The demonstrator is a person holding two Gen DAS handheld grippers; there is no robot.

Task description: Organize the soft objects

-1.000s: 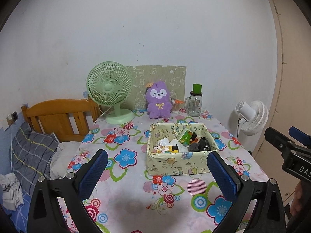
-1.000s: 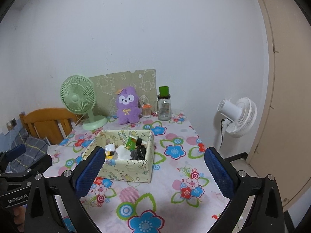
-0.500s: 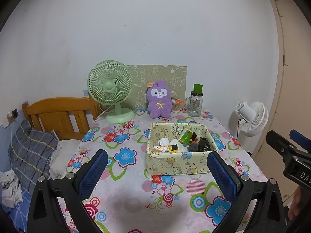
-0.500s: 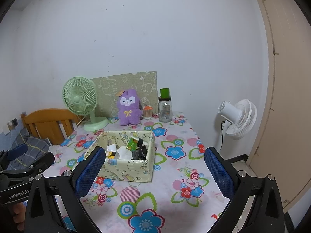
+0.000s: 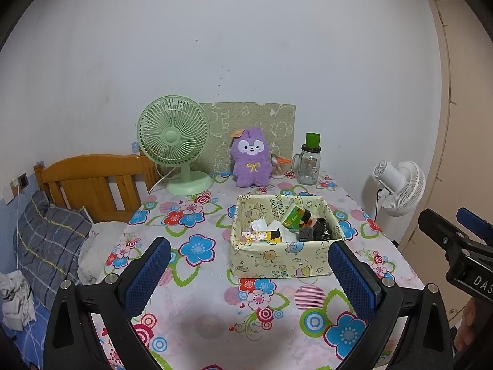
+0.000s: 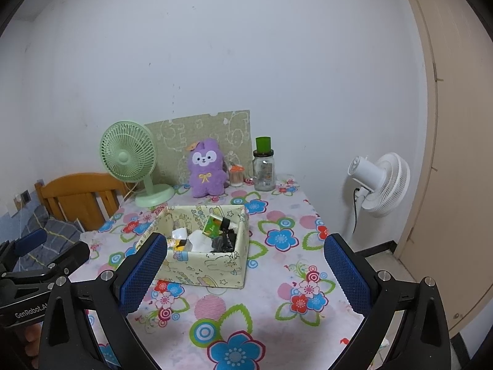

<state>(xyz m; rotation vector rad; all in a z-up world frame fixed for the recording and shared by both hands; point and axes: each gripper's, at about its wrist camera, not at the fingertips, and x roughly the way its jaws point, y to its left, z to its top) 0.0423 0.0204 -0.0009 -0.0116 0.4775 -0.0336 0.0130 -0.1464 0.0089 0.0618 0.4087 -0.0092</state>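
A: Status?

B: Both grippers up and back from the table (image 5: 197, 302), nothing gripped. Left gripper (image 5: 246, 265) spread wide, pads bare. Right gripper (image 6: 246, 265) same.

A: Target?

B: Plush (image 5: 252, 157), purple, upright at the far edge against the wall board, between the green fan (image 5: 174, 135) and the jar (image 5: 309, 166). The box (image 5: 277, 265) sits between me and it, part full (small packets and dark cloth, can't tell what exactly).

A: Which way from you?

B: Straight ahead, past the box. In the left view it's near centre; in the right view it's left of centre. My guess: left is the nearer one.

A: Axis?

B: Vertical. I'd come in over the box and close across the body from the sides.
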